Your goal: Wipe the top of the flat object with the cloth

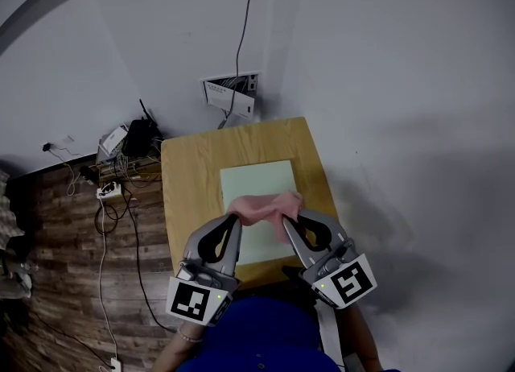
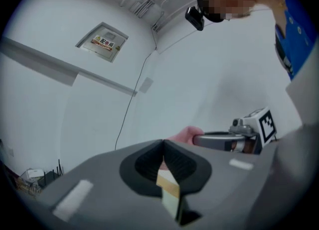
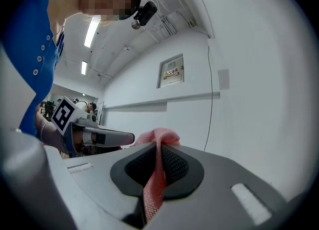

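A pale green flat board (image 1: pixel 259 175) lies on a small wooden table (image 1: pixel 189 177). A pink cloth (image 1: pixel 262 205) hangs stretched between my two grippers just above the board's near half. My left gripper (image 1: pixel 235 217) pinches the cloth's left end, with its jaws shut tight (image 2: pixel 163 142) and only a sliver of pink at the tips. The bunched cloth (image 2: pixel 183 134) shows just beyond them, beside the right gripper (image 2: pixel 224 139). My right gripper (image 1: pixel 286 219) is shut on the cloth's right end. A pink strip (image 3: pixel 152 194) runs down between its jaws (image 3: pixel 160 145).
Left of the table, a power strip (image 1: pixel 109 191), a black box (image 1: pixel 141 135) and tangled cables lie on the wood-pattern floor. An open wall box (image 1: pixel 231 91) with wires sits behind the table. The person's blue shirt (image 1: pixel 257 334) fills the bottom of the head view.
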